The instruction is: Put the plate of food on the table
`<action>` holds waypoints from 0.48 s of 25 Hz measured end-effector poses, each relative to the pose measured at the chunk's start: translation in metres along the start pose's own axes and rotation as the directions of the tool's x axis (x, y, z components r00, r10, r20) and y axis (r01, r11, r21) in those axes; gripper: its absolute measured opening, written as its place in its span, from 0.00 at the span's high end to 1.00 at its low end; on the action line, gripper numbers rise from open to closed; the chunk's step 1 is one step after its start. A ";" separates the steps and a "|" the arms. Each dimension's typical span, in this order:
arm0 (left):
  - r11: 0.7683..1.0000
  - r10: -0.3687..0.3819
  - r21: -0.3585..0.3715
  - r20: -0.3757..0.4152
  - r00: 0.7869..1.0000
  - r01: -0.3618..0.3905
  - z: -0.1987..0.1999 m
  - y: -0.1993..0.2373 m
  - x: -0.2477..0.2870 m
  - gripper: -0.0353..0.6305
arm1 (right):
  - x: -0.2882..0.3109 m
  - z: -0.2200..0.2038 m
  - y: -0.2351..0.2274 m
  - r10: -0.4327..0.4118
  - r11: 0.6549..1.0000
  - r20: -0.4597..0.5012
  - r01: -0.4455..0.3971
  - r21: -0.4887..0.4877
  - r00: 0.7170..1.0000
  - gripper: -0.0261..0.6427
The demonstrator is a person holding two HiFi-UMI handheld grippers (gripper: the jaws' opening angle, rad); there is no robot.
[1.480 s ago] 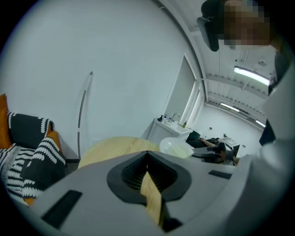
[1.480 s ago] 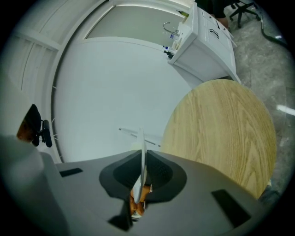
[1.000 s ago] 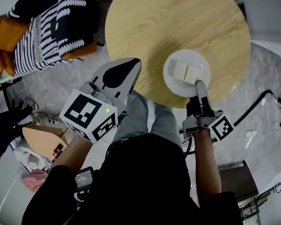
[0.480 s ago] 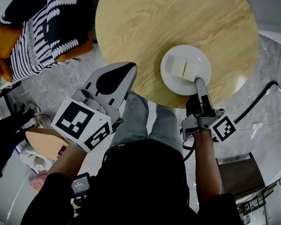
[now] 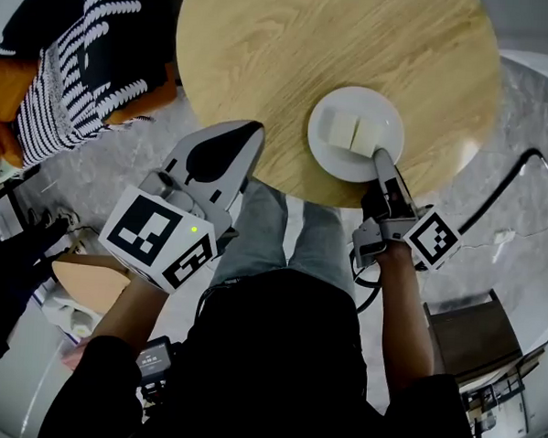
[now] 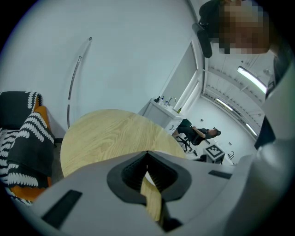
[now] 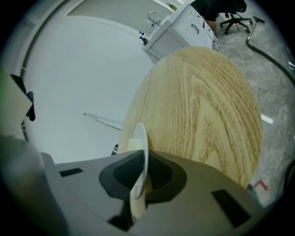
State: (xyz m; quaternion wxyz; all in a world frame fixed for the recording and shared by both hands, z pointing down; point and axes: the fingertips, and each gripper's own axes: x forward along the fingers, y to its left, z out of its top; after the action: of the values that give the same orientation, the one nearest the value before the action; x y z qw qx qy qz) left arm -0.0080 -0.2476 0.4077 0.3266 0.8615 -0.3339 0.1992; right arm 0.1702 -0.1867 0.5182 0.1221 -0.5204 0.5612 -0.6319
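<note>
A white plate (image 5: 355, 134) with two pale blocks of food (image 5: 349, 132) is over the near part of the round wooden table (image 5: 292, 50); I cannot tell whether it rests on the wood. My right gripper (image 5: 379, 157) is shut on the plate's near rim. In the right gripper view the plate (image 7: 139, 138) stands edge-on between the jaws of the right gripper (image 7: 139, 156). My left gripper (image 5: 251, 130) hovers at the table's near-left edge, shut and empty. In the left gripper view the tips of the left gripper (image 6: 147, 154) meet over the table (image 6: 106, 136).
A black-and-white striped throw (image 5: 90, 57) lies on an orange seat left of the table. A black cable (image 5: 519, 176) runs over the marble floor on the right. A white cabinet (image 7: 184, 25) stands beyond the table, and a person sits on an office chair (image 6: 198, 132) far off.
Both grippers have sunk a little toward the table. The right one keeps its hold on the plate's rim, and the plate sits slightly further left in the view.
</note>
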 end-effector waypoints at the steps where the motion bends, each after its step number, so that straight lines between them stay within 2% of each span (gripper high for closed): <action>1: 1.000 0.000 0.000 -0.003 1.000 0.000 -0.001 0.000 0.001 0.94 | 0.000 -0.002 0.000 0.015 1.000 -0.020 -0.014 0.013 1.000 0.92; 3: 1.000 -0.003 0.001 -0.006 1.000 0.003 -0.002 -0.001 0.001 0.94 | -0.001 -0.006 0.004 0.074 0.997 -0.061 -0.072 0.034 0.995 0.91; 5: 1.000 -0.011 0.007 -0.007 1.000 0.011 -0.002 -0.005 0.002 0.94 | -0.005 -0.010 0.012 0.141 0.990 -0.118 -0.138 0.029 0.983 0.83; 8: 1.000 -0.023 0.016 -0.008 1.000 0.023 -0.002 -0.012 0.001 0.94 | -0.015 -0.023 0.024 0.234 0.971 -0.242 -0.237 0.017 0.942 0.73; 10: 0.999 -0.027 0.022 -0.010 1.000 0.028 -0.004 -0.014 0.003 0.94 | -0.020 -0.032 0.024 0.249 0.961 -0.336 -0.275 -0.033 0.908 0.70; 12: 0.999 -0.031 0.026 -0.013 0.999 0.031 -0.007 -0.014 0.006 0.94 | -0.023 -0.041 0.016 0.194 0.950 -0.418 -0.276 -0.145 0.888 0.70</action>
State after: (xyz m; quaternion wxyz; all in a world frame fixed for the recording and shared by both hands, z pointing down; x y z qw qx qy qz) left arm 0.0054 -0.2372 0.4104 0.3204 0.8696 -0.3157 0.2037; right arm 0.1410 -0.1512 0.4997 0.0282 -0.3182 0.6941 -0.6451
